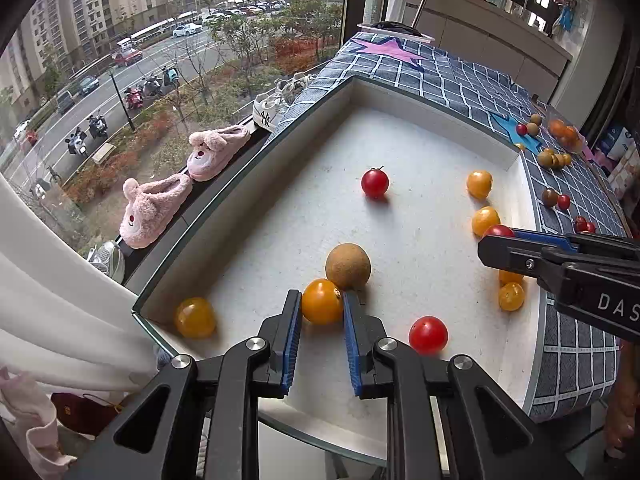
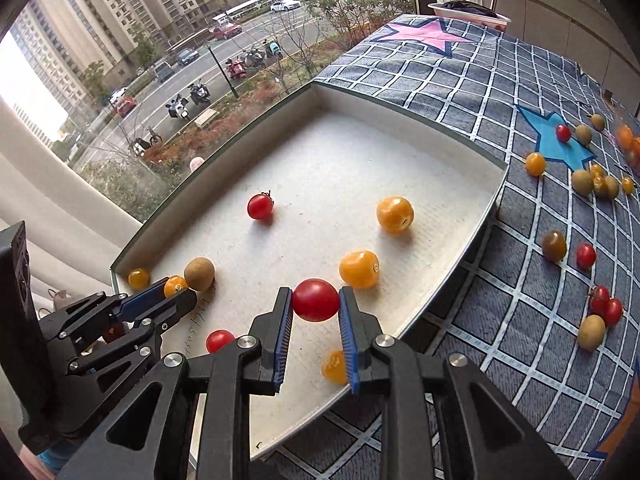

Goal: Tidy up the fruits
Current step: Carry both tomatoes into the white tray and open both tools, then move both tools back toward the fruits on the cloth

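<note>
A shallow white box [image 1: 400,92] [image 2: 400,100] lies on the checked cloth and holds several small fruits. My left gripper [image 1: 322,300] is shut on a yellow tomato [image 1: 322,302] near the box's near-left corner; a brown longan [image 1: 347,266] touches the tomato. That gripper also shows in the right wrist view [image 2: 168,286]. My right gripper [image 2: 315,300] is shut on a red tomato [image 2: 315,300] above the box's near edge; it shows in the left wrist view [image 1: 500,236]. Loose red tomatoes [image 1: 375,183] [image 1: 427,335] and yellow tomatoes [image 2: 395,209] [image 2: 359,269] lie in the box.
More red, yellow and brown fruits [image 2: 554,245] [image 2: 591,332] are scattered on the checked cloth [image 2: 520,280] right of the box. A bag of orange fruit [image 1: 565,133] lies far right. Pink slippers [image 1: 152,208] stand on the window sill at left. A bowl [image 2: 468,10] stands at the far end.
</note>
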